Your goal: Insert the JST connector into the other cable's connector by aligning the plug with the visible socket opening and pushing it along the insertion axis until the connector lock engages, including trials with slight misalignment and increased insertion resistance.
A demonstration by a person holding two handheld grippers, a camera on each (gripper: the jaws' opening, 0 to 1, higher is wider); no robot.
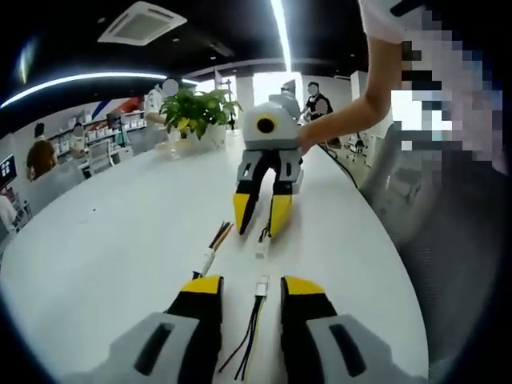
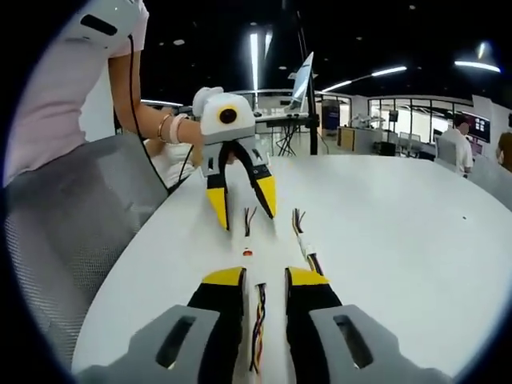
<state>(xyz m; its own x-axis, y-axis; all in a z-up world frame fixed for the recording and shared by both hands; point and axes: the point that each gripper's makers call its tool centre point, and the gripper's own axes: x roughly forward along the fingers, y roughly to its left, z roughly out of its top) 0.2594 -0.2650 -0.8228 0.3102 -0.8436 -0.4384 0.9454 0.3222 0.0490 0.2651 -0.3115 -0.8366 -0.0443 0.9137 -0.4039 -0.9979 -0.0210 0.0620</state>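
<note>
Open-plan office. Long white table [image 1: 120,240], grey mesh chair [image 2: 72,232], potted green plant [image 1: 196,112], ceiling air-conditioning cassette [image 1: 142,22], strip lights [image 1: 280,32]. Shelving along the far wall [image 1: 96,132]; people seated and standing at desks; glass partitions [image 2: 400,120] beyond.

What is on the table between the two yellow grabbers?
In the left gripper view, two small white connectors with coloured wires lie end to end on the white table between the grippers, not yet joined.
</note>
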